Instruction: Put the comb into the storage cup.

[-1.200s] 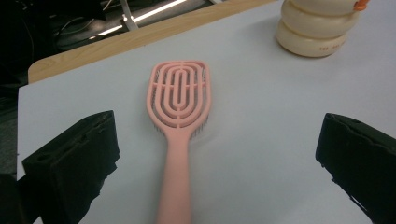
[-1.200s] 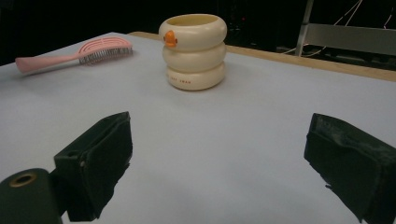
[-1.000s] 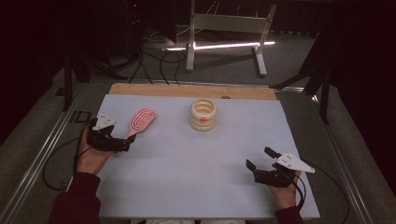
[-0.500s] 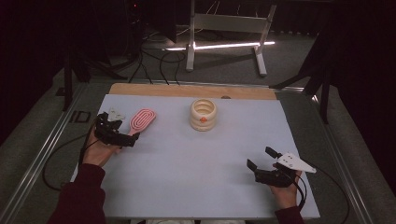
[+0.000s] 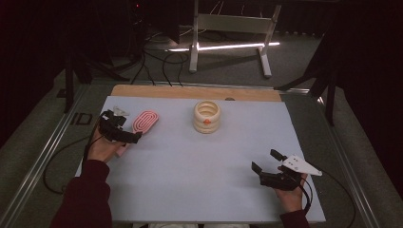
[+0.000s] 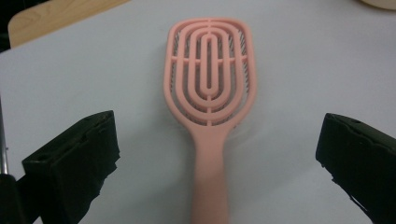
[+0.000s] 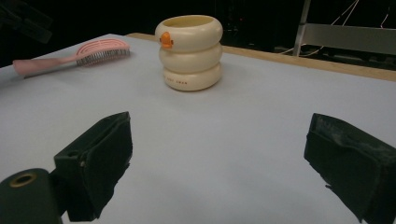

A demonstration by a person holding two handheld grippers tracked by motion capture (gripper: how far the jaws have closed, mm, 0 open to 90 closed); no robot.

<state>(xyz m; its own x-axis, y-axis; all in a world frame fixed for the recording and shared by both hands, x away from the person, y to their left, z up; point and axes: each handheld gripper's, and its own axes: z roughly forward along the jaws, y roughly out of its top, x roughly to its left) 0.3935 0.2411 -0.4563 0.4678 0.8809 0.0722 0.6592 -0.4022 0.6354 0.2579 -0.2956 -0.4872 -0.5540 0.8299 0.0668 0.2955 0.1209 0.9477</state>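
A pink vented hairbrush (image 5: 145,121) (image 6: 210,88) lies flat at the mat's left, head pointing away from me. My left gripper (image 5: 127,129) (image 6: 218,135) hovers over its handle, open, with one jaw on each side of the handle and neither touching it. A cream cup (image 5: 206,116) (image 7: 190,51) shaped like stacked rings, with a small orange duck mark, stands upright at the back centre. My right gripper (image 5: 266,160) (image 7: 219,126) rests open near the front right, pointing at the cup from far off, nothing between its jaws. The brush (image 7: 79,53) lies left of the cup in the right gripper view.
A pale grey-blue mat (image 5: 190,166) covers the table, with a wooden strip (image 5: 190,91) along its far edge. Metal rails run along both table sides. A white stand (image 5: 228,23) and cables sit on the floor behind.
My left gripper has moved forward and right, over the brush handle, so the handle now lies between its open jaws. The right gripper has stayed put.
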